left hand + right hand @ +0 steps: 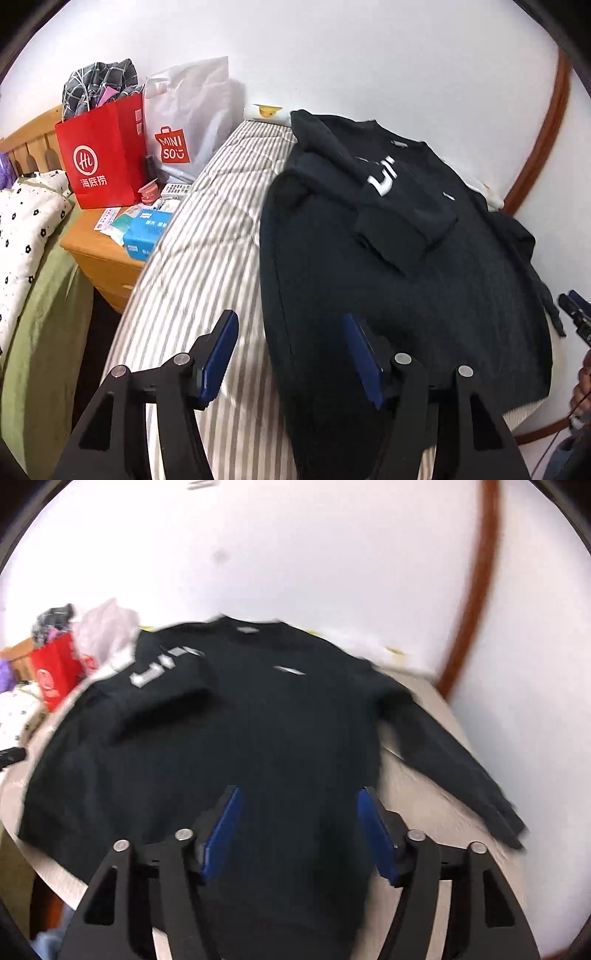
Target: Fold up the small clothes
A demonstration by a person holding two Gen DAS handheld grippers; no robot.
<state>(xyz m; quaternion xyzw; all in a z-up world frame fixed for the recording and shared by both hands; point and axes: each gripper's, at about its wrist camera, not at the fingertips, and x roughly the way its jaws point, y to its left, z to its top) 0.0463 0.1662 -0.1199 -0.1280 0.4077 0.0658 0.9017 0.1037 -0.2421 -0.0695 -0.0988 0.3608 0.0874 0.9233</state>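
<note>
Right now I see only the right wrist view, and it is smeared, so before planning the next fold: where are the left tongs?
Observer: The left tongs are open and empty at the near edge of the black long-sleeved sweatshirt, one pad over it and one beside it.
Operator: Any room on that side?
Observer: Yes, a bare strip of grey-and-white striped bed sheet lies beside the sweatshirt.
Operator: What is past the bed edge?
Observer: A light wooden nightstand carrying a red paper bag.
</note>
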